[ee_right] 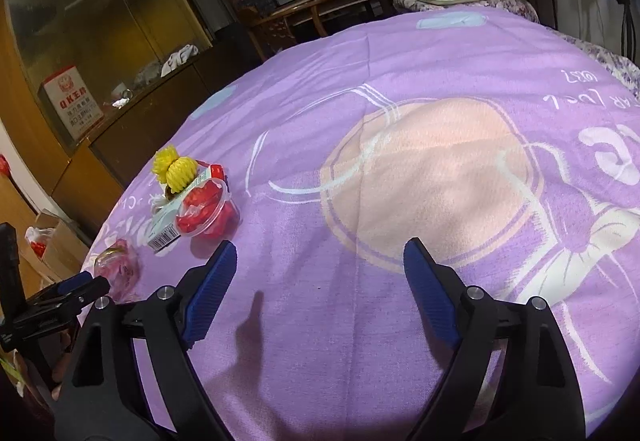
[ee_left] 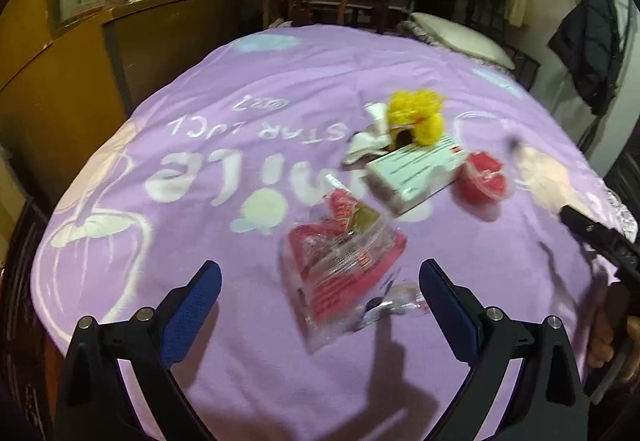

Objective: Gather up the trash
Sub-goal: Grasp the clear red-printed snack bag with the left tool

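A: Why is the left gripper [ee_left: 320, 297] hovering, jaws spread wide and holding nothing?

B: It is lining up on the near crumpled wrapper [ee_left: 344, 269], seemingly clear plastic. The right gripper [ee_right: 316, 281], equally wide and unladen, is waiting over bare bedspread [ee_right: 400, 81]. The remaining trash is lying clustered farther off.

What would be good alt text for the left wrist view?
The open left gripper hovers over a crumpled clear-and-red plastic wrapper on a purple printed bedspread. Behind it lie a white cardboard box, a red plastic cup, yellow foam netting and white tissue.
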Tool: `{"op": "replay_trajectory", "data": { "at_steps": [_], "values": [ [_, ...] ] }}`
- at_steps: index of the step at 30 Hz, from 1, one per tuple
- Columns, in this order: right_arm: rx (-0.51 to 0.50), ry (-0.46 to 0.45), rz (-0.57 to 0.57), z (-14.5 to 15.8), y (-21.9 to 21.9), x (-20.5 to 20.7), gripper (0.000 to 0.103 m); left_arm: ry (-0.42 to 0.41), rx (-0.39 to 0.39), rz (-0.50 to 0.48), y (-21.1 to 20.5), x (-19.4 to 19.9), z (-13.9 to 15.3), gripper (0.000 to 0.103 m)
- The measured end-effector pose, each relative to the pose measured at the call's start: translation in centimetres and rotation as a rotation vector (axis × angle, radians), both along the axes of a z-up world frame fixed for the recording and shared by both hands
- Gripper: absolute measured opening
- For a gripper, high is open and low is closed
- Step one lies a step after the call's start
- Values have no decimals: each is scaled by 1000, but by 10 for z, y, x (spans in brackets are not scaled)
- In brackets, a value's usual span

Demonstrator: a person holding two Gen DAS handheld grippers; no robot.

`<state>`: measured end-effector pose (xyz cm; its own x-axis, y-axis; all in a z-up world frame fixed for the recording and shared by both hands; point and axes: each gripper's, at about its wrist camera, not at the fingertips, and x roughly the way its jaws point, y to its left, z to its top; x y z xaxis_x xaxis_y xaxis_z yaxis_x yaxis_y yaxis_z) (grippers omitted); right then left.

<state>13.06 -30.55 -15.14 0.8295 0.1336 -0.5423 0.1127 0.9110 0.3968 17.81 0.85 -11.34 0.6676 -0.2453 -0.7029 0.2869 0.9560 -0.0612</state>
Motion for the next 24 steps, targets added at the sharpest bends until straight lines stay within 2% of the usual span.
{"op": "replay_trajectory", "data": {
  "at_steps": [7, 12, 16, 19, 24],
  "values": [
    [2, 6, 5, -1, 0, 0, 85, -3, -11, 8, -23, 25, -9, 97],
    [4, 9, 6, -1, 0, 1, 85, 45, -40, 61, -13, 44, -27, 97],
    [-7, 12, 4, -1, 1, 1, 86, 13, 15, 48, -18, 41, -33, 97],
    [-46, 19, 3, 0, 8, 1, 86, -1, 48, 53, -23, 37, -34, 97],
    [-121, 29, 46, 4, 31, 7, 86, -5, -4, 52, -14, 36, -34, 97]
  ]
}}
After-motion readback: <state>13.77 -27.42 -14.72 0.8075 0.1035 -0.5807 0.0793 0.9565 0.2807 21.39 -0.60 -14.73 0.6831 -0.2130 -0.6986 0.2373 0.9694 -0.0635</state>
